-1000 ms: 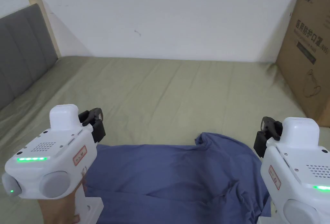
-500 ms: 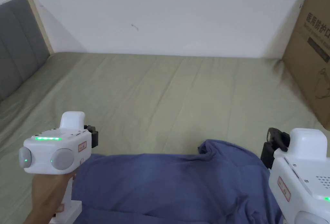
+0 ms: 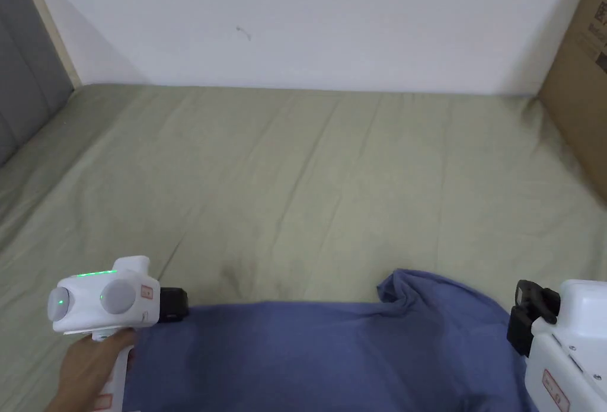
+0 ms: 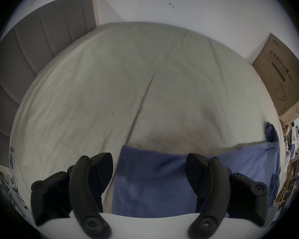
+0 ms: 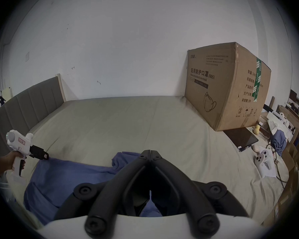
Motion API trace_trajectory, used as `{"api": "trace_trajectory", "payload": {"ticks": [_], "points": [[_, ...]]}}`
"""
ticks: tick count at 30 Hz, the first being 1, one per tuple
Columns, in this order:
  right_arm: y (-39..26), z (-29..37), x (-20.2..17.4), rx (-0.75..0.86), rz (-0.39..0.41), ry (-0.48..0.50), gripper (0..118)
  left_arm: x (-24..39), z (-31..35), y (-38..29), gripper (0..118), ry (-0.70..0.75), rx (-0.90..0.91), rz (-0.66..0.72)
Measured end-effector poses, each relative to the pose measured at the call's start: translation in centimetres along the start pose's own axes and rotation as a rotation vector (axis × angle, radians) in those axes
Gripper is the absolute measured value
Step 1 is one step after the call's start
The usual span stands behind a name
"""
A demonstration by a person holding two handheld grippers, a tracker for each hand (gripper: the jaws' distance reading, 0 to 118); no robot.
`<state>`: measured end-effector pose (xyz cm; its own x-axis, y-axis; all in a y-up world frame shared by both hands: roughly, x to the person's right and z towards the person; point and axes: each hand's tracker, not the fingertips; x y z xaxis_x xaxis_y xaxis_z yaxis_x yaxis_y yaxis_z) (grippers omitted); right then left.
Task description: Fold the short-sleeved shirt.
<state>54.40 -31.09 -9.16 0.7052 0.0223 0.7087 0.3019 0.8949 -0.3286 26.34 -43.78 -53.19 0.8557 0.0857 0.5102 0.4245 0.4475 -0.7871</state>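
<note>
A big cardboard box (image 5: 226, 89) stands on the bed (image 3: 332, 176) (at its right side), near a grey headboard (image 5: 31, 103).

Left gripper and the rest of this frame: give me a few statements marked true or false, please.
1. The left gripper is open over the shirt corner. True.
2. The right gripper is open. False: its jaws are together.
3. The shirt is red. False: it is blue.
4. A box stands on the bed. True.
5. The shirt is folded into a small square. False: it lies spread, bunched at one side.
</note>
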Motion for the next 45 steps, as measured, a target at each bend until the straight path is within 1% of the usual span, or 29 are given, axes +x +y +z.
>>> {"api": "trace_trajectory", "payload": {"ticks": [2,3,4,5,6,7,8,10,11,12,13,14,15,17,18,19,22,23,24,25,26,27,28,29,31,34,36,40,45], "points": [[-0.3,-0.4,0.1,-0.017,0.001,-0.005,0,0.2,-1.1,-0.3,75,0.014,-0.031,-0.007],[-0.4,-0.5,0.3,-0.024,0.002,-0.008,0,0.5,-1.2,-0.6,74,0.026,-0.036,-0.016],[-0.5,-0.7,0.5,-0.031,0.001,-0.012,0,0.9,-0.8,-0.8,61,0.038,-0.01,-0.036],[-0.5,-0.9,0.7,-0.037,-0.002,-0.013,0,0.9,-0.7,-0.7,43,0.035,0.005,-0.045],[-0.5,-1.1,0.9,-0.041,-0.006,-0.015,0,1.1,-0.4,-0.7,17,0.03,0.026,-0.06],[-0.4,-1.6,1.3,-0.048,-0.011,-0.014,0,1.3,0.0,-0.7,3,0.01,0.046,-0.086],[-0.3,-2.2,1.7,-0.058,-0.015,-0.015,0,1.3,0.3,-0.6,3,-0.034,0.051,-0.083],[-0.2,-4.1,2.7,-0.077,-0.03,-0.025,1,1.7,1.2,-0.8,3,-0.017,0.073,-0.085],[-0.2,-5.3,3.3,-0.1,-0.042,-0.028,10,1.9,1.9,-0.8,3,-0.028,0.104,-0.094],[-0.2,-6.5,3.8,-0.142,-0.057,-0.022,29,2.1,2.8,-0.9,3,-0.031,0.129,-0.089],[-0.3,-8.1,4.4,-0.19,-0.065,-0.024,61,2.0,3.8,-1.0,3,-0.054,0.161,-0.087],[-0.6,-9.7,4.8,-0.248,-0.055,-0.023,61,2.1,4.9,-1.2,3,-0.072,0.189,-0.086],[-0.9,-11.4,5.2,-0.31,-0.063,-0.022,69,2.1,5.9,-1.3,3,-0.083,0.209,-0.086],[-2.0,-14.5,5.6,-0.394,-0.065,-0.031,102,2.0,7.7,-1.6,3,-0.102,0.243,-0.085],[-2.5,-15.8,5.7,-0.427,-0.062,-0.029,110,2.0,8.2,-1.6,3,-0.104,0.247,-0.085],[-3.1,-17.0,5.7,-0.457,-0.053,-0.032,111,2.0,8.7,-1.6,3,-0.1,0.246,-0.081],[-4.5,-19.8,5.5,-0.554,-0.041,-0.018,109,1.9,9.8,-1.9,3,-0.106,0.255,-0.075],[-4.9,-20.4,5.4,-0.56,-0.043,-0.016,103,1.9,9.9,-2.0,3,-0.104,0.254,-0.074],[-5.2,-20.7,5.3,-0.564,-0.047,-0.021,91,1.9,10.0,-2.1,3,-0.103,0.254,-0.074],[-5.5,-21.0,5.1,-0.587,-0.034,-0.023,60,1.5,9.5,-2.0,3,-0.101,0.252,-0.075],[-5.8,-20.9,4.6,-0.6,-0.008,-0.023,42,1.4,9.5,-2.2,3,-0.096,0.247,-0.075],[-6.0,-20.6,4.3,-0.586,0.016,-0.021,39,1.2,9.5,-2.3,3,-0.099,0.244,-0.07],[-5.9,-20.0,4.2,-0.555,0.035,-0.023,26,1.0,9.3,-2.5,3,-0.102,0.239,-0.062],[-5.8,-19.6,4.2,-0.554,0.019,-0.001,3,0.7,9.0,-2.6,3,-0.1,0.234,-0.055],[-5.4,-18.5,4.1,-0.557,0.004,0.012,4,0.3,9.0,-2.9,3,-0.099,0.229,-0.04],[-4.1,-15.5,4.4,-0.468,0.006,0.027,4,-0.3,9.3,-3.4,3,-0.098,0.225,-0.013],[-2.9,-12.9,4.9,-0.434,-0.009,0.067,4,-0.7,9.9,-3.8,3,-0.101,0.222,0.005],[-0.2,-6.1,5.9,-0.331,-0.039,0.134,4,-1.8,11.6,-4.9,3,-0.113,0.238,0.033],[0.6,2.2,7.3,-0.253,-0.102,0.197,4,-2.5,15.8,-7.8,3,-0.115,0.256,0.01]]}}
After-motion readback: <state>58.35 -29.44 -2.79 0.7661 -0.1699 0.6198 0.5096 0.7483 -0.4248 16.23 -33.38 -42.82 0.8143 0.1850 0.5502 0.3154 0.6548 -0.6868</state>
